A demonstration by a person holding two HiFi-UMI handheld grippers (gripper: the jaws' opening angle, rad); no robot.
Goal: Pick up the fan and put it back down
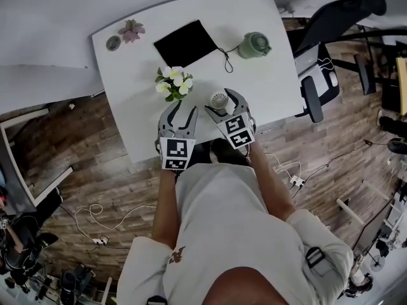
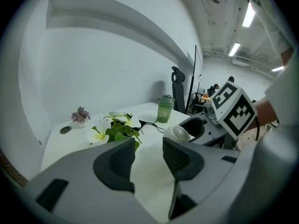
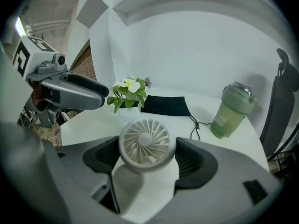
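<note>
A small white round fan (image 3: 147, 146) sits between the pads of my right gripper (image 3: 147, 158), which is shut on its sides. The fan's shadow falls on the white table (image 1: 273, 84) just below it, so it hangs a little above the surface. In the head view the fan (image 1: 219, 99) is near the table's front edge, in the right gripper (image 1: 220, 102). My left gripper (image 1: 182, 110) is beside it on the left, open with nothing between its jaws. The left gripper view shows its open jaws (image 2: 148, 155) and the fan (image 2: 179, 133) to the right.
A pot of white flowers (image 1: 173, 81) stands just beyond the left gripper. Farther back lie a black pouch with a cord (image 1: 186, 43), a green cup (image 1: 254, 44), a small pink plant (image 1: 131, 30) and a round dish (image 1: 113, 42). An office chair (image 1: 318, 62) stands right of the table.
</note>
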